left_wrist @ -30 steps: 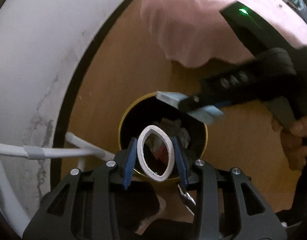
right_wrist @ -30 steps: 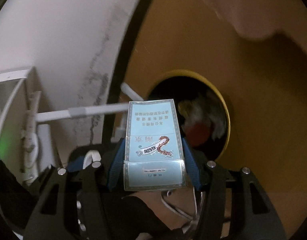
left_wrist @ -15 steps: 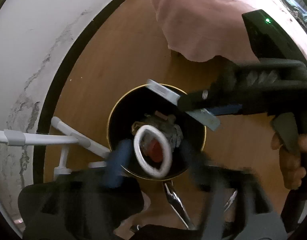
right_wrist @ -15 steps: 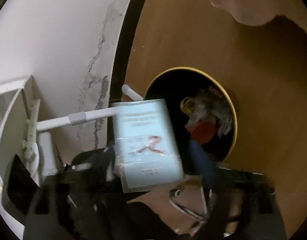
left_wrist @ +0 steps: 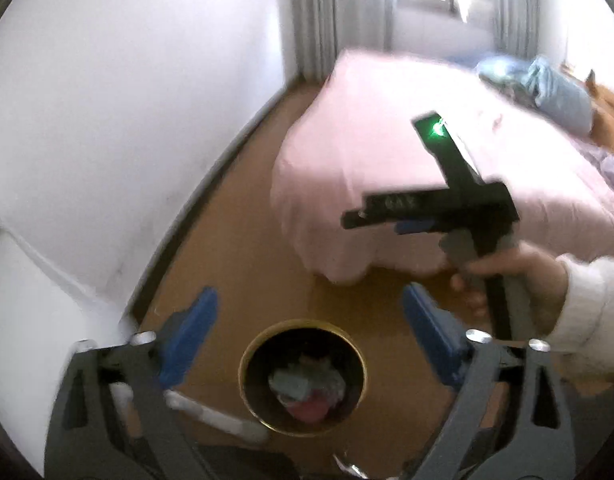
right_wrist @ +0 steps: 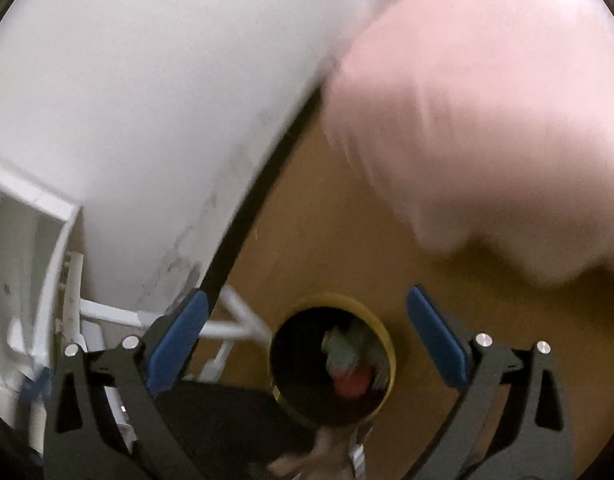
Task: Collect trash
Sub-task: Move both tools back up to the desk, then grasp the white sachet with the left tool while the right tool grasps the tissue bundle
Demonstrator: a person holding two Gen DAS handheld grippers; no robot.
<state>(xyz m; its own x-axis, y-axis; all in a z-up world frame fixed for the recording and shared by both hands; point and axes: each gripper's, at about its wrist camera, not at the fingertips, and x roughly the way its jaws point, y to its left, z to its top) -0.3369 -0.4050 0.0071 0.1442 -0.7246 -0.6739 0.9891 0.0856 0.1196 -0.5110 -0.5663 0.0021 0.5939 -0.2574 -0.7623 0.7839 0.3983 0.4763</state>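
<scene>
A round black trash bin with a gold rim (left_wrist: 251, 350) stands on the wooden floor, seen from above; it also shows in the right wrist view (right_wrist: 389, 344). Crumpled pale blue and red trash (left_wrist: 307, 390) lies inside it, also seen in the right wrist view (right_wrist: 349, 362). My left gripper (left_wrist: 307, 336) is open and empty above the bin. My right gripper (right_wrist: 307, 332) is open and empty above the bin. In the left wrist view the right gripper (left_wrist: 391, 216) is raised to the upper right, held by a hand.
A bed with a pink cover (left_wrist: 387, 160) stands to the right of the bin. A white wall with a dark baseboard (left_wrist: 179, 216) runs on the left. A white rack (right_wrist: 39, 280) stands at the left near the bin.
Both grippers opened and rose away from the bin. The white ring left my left gripper and the pale blue box left my right gripper; both are gone from the fingers.
</scene>
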